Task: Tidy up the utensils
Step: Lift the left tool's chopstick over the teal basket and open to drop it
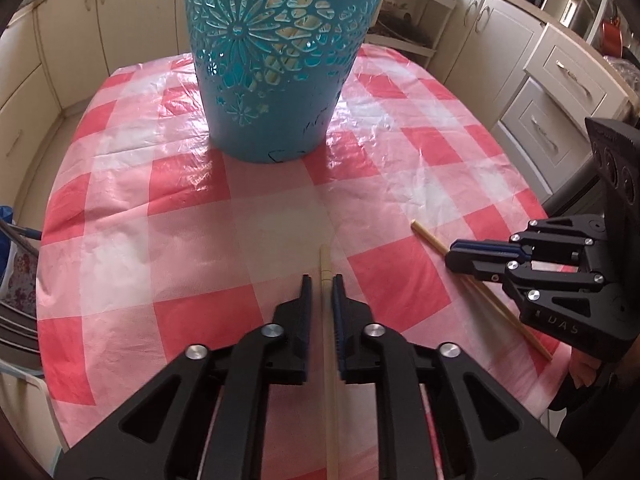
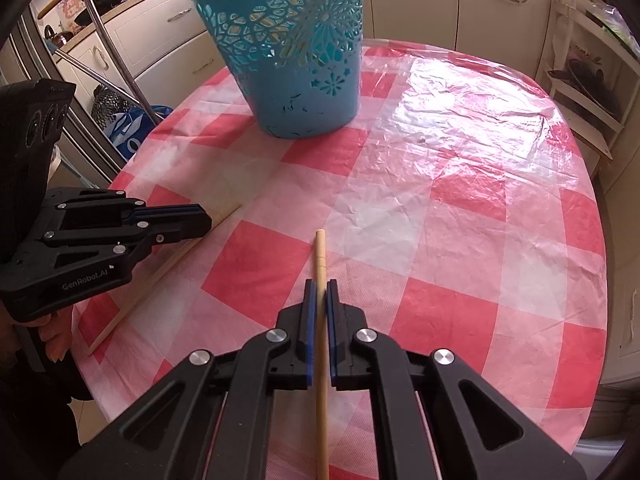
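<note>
Left wrist view: we find the left hand-held gripper (image 1: 321,280) clamped on a chopstick (image 1: 325,272) above the bench (image 1: 120,216), near the teal basket (image 1: 272,80).

Right wrist view: we find the right hand-held gripper (image 2: 320,286) clamped on a second chopstick (image 2: 320,252).

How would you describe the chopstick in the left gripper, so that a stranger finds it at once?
Start at the tall teal basket on the pink checked tablecloth. In front of it lie two pale wooden chopsticks. Yours, the chopstick between the fingers of the left gripper, points straight at the basket, while the other chopstick lies slanted under the right gripper.
</note>
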Motion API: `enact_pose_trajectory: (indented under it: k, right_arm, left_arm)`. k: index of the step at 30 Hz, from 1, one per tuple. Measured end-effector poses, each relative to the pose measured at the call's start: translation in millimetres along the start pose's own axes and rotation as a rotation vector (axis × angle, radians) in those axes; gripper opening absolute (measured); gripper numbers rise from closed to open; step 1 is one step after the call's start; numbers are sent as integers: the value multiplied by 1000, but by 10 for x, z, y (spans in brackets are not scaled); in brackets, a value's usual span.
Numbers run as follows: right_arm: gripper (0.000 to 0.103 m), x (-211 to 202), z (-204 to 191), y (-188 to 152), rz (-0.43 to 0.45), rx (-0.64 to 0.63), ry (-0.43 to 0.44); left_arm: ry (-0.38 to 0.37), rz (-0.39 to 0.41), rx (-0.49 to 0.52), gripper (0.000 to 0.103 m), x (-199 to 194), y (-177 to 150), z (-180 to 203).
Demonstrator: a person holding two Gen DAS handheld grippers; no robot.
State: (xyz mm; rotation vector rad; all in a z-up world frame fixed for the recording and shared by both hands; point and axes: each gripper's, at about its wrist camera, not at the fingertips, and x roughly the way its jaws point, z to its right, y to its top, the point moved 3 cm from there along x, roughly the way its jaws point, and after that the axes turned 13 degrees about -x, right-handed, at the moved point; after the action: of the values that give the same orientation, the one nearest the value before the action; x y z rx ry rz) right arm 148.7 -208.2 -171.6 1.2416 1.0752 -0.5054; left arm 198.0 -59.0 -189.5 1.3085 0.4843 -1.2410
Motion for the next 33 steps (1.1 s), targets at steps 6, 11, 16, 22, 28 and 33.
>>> enact_pose_trajectory:
  k: [6, 11, 16, 22, 28, 33]
  right_arm:
    - [6, 3, -32, 0, -10, -31, -14]
    - [7, 13, -8, 11, -10, -12, -1]
    - [6, -1, 38, -6, 1, 23, 23]
    - [6, -9, 65, -20, 9, 51, 35]
    - [6, -13, 75, -31, 19, 59, 40]
    - [6, 0, 74, -20, 28, 65, 41]
  left_arm:
    - [69, 8, 107, 34, 9, -73, 98]
    - [59, -6, 154, 4, 7, -65, 166]
    - [-254, 107, 133, 4, -596, 192, 414]
    - [-429, 568, 6, 5, -1595, 933, 365]
    - [-379, 881, -157, 5, -1805, 1555, 168]
    - [-333, 1008, -244, 5, -1673, 1747, 81]
